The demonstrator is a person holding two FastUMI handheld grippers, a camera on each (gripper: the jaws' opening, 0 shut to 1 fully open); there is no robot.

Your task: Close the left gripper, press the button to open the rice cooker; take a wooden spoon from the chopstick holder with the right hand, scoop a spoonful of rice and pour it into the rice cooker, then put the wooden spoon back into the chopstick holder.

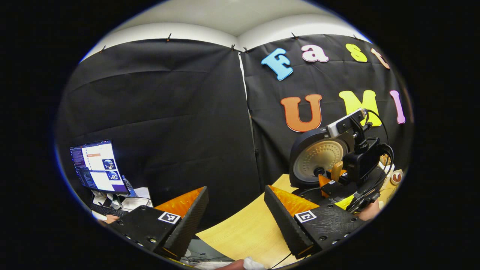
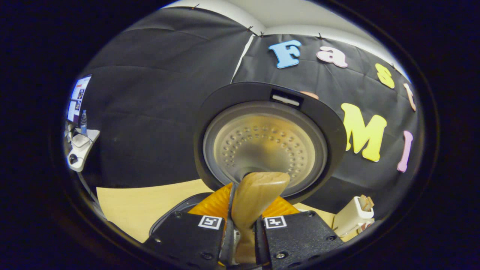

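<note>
Now the rice cooker (image 2: 262, 150) stands wide open, its lid tipped up and back so the dimpled metal inner plate faces us in the right gripper view. Right in front of that plate sits the wooden spoon (image 2: 255, 198), and the right gripper (image 2: 243, 228) has it clamped: both fingers press against the handle from either side, with the bowl of the spoon rising above the fingertips, just in front of the cooker's lid. Whether any rice sits in the spoon I cannot tell from this angle. Off to the right of the cooker, low at the edge, stands the pale chopstick holder (image 2: 352, 215), with a few wooden ends poking out of its top.

Over to the left gripper view: the left gripper (image 1: 236, 210) hangs well to the left of the cooker (image 1: 318, 161), its two fingers spread wide apart with nothing between them, just the light wooden table (image 1: 247, 232) showing through the gap. From here the same open lid shows as a round disc against the black wall cloth, and the right gripper (image 1: 330, 183) is right in front of it, camera mounted on top, cables trailing, the spoon (image 1: 336, 170) upright in its grip. A hand (image 1: 369, 212) shows at its rear. Far left of the cooker, a lit monitor (image 1: 98, 167) sits on a cluttered desk.
</note>
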